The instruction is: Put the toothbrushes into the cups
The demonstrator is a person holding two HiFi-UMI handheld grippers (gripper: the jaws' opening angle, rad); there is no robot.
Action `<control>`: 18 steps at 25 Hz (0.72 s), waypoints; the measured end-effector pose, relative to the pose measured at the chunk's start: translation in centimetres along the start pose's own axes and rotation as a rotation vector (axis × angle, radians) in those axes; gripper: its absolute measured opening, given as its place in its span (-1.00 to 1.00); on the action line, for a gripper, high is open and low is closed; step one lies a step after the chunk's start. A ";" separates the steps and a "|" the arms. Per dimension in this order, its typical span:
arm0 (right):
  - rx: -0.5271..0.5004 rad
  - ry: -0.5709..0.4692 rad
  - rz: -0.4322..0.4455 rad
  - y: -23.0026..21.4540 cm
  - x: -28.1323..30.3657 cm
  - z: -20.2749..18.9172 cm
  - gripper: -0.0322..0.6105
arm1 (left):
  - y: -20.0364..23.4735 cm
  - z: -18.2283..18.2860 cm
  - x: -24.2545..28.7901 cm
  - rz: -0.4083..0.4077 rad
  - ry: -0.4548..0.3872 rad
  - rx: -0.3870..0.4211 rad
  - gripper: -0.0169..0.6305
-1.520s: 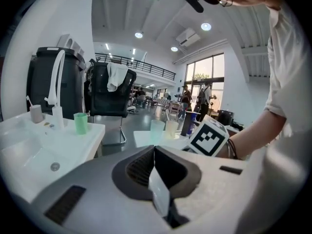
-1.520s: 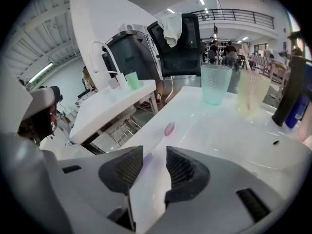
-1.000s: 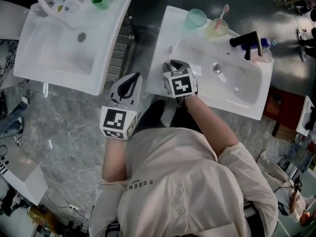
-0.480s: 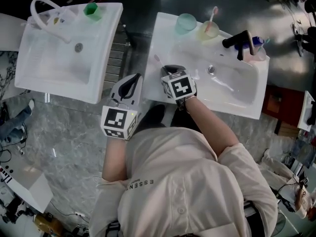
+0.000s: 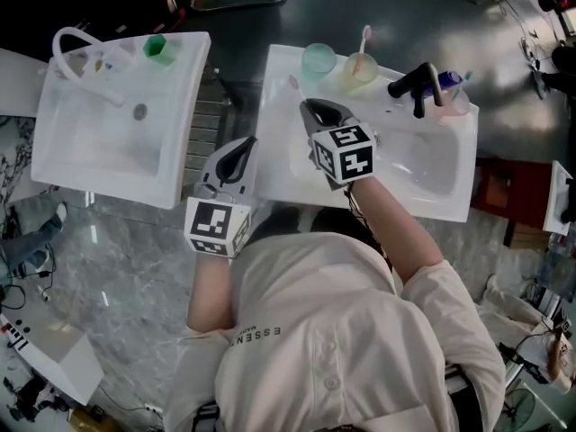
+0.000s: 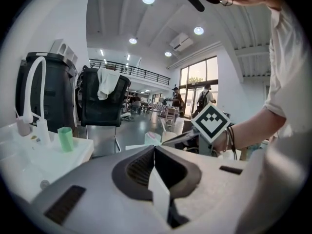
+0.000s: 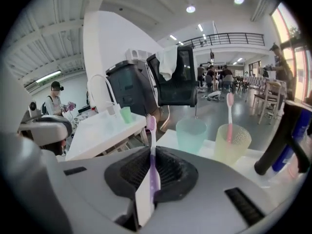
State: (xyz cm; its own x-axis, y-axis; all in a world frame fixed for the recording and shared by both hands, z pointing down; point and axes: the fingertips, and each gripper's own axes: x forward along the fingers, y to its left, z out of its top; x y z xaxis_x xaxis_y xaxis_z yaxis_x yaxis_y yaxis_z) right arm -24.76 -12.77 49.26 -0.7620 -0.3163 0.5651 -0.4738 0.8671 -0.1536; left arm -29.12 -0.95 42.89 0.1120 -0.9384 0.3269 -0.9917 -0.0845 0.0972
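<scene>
My right gripper (image 5: 317, 108) (image 7: 150, 177) has just been closing and is now shut on a purple toothbrush (image 7: 151, 165), whose head (image 5: 292, 82) sticks out beyond the jaws. It hovers over the right sink (image 5: 286, 165), just short of the cups. At the sink's back rim stand an empty teal cup (image 5: 319, 58) (image 7: 191, 134) and a yellow cup (image 5: 360, 66) (image 7: 232, 141) with a pink toothbrush (image 7: 229, 111) upright in it. My left gripper (image 5: 241, 148) (image 6: 155, 179) is shut and empty, between the two sinks.
A black faucet (image 5: 414, 84) (image 7: 282, 140) rises right of the yellow cup, with a blue item (image 5: 450, 82) behind it. The left sink (image 5: 63, 151) carries a white faucet (image 5: 76, 41) and a green cup (image 5: 156, 47) (image 6: 65, 139). A metal grille (image 5: 209, 115) fills the gap between the sinks.
The right gripper closed on the purple toothbrush at the sink's front-left rim, lifted it and carried it toward the cups. The left gripper shifted only slightly.
</scene>
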 end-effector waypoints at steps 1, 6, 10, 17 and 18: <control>-0.005 -0.038 0.007 -0.3 -0.3 1.1 -0.76 | -0.2 0.4 0.3 -0.001 -0.004 0.005 -0.94; -0.045 -0.221 0.034 -1.6 -1.4 6.5 -0.76 | -0.3 1.9 1.3 0.000 -0.025 0.028 -0.94; -0.079 -0.321 0.024 -2.8 -1.7 9.5 -0.76 | -0.1 3.1 2.0 -0.002 -0.055 0.033 -0.94; -0.085 -0.492 0.032 -5.1 -2.0 13.0 -0.76 | -0.2 4.4 3.0 -0.009 -0.105 0.026 -0.94; -0.075 -0.507 0.024 -5.6 -1.9 13.4 -0.76 | -0.2 4.3 3.1 -0.011 -0.099 0.026 -0.94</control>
State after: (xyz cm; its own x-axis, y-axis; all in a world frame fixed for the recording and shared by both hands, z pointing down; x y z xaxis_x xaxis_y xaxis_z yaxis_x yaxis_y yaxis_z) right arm -26.57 -22.16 38.22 -0.8994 -0.4268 0.0950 -0.4348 0.8958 -0.0923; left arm -28.87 -5.24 39.84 0.1173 -0.9658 0.2312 -0.9919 -0.1023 0.0758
